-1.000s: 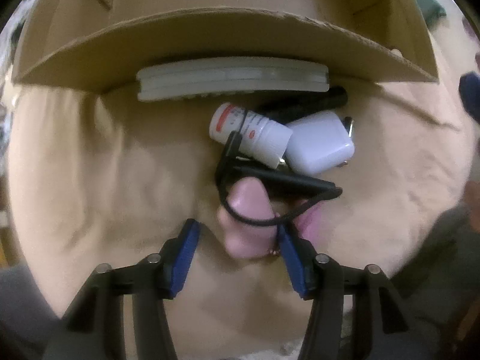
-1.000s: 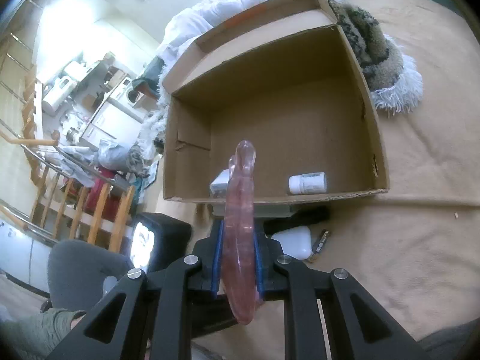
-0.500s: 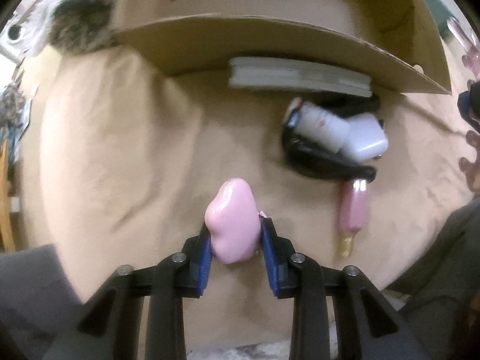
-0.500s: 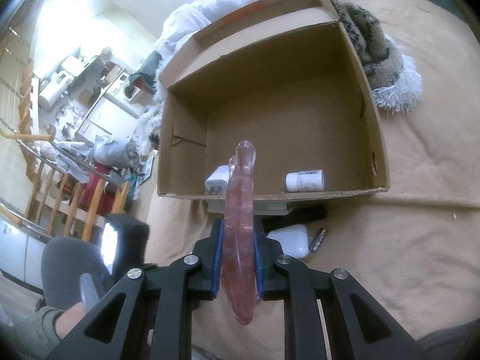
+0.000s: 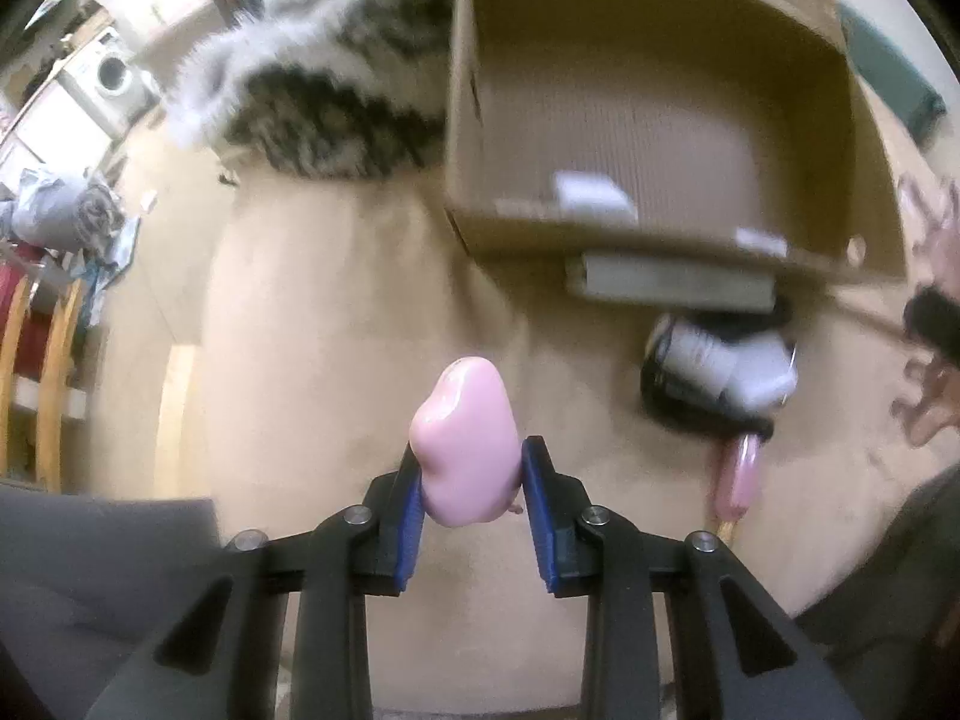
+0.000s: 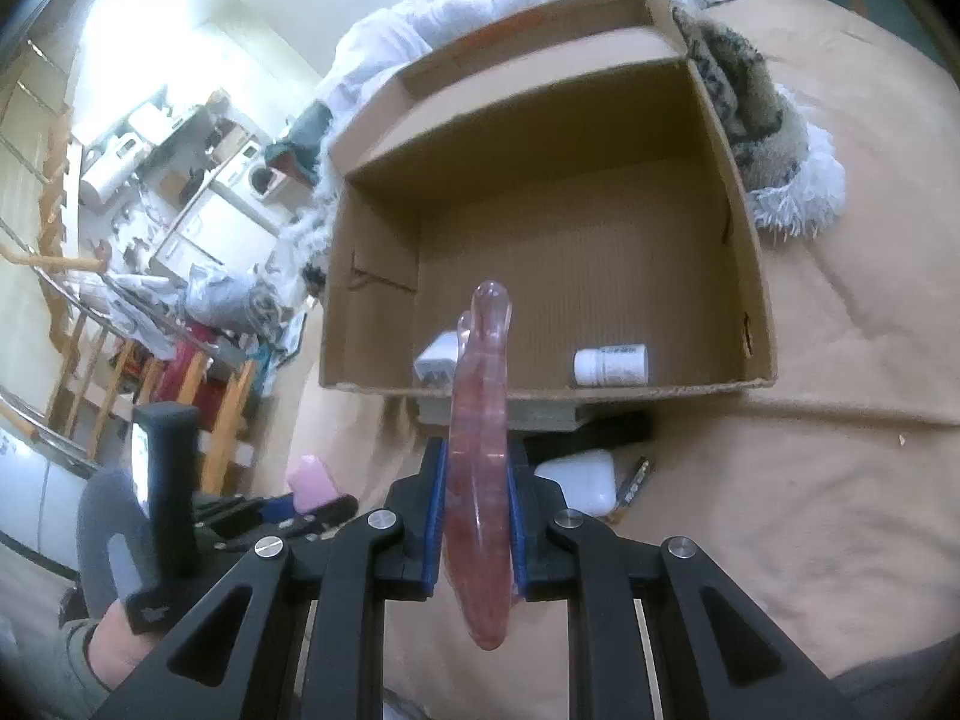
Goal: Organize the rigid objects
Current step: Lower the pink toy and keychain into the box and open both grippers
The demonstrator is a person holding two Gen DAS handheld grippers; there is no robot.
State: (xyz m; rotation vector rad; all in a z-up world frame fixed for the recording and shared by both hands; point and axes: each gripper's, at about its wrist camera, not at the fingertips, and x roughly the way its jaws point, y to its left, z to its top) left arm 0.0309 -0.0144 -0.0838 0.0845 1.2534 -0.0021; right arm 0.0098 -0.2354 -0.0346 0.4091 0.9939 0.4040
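My left gripper (image 5: 471, 480) is shut on a smooth pink lump (image 5: 465, 444) and holds it above the tan bedspread, left of the cardboard box (image 5: 468, 120). It also shows in the right wrist view (image 6: 309, 483). My right gripper (image 6: 477, 492) is shut on a clear pink hair claw (image 6: 483, 420), held edge-on in front of the box (image 6: 744, 240). Inside the box lie a white bottle (image 6: 611, 364) and a white adapter (image 6: 437, 363). Outside its front wall lie a white slab (image 5: 672, 285), a white bottle (image 5: 699, 354), a white charger (image 6: 579, 480), a black cable (image 5: 678, 414) and a pink clip (image 5: 738, 477).
A furry grey and white blanket (image 5: 324, 84) lies beside the box. White bedding (image 6: 420, 24) is heaped behind it. A wooden rail and room clutter (image 6: 150, 324) are off the bed's left side. The person's grey-clad leg (image 5: 102, 570) is at the near edge.
My left gripper closed on the pink lump, pulled it out from under the black cable, and carried it up and to the left. The right gripper has held still with the hair claw.
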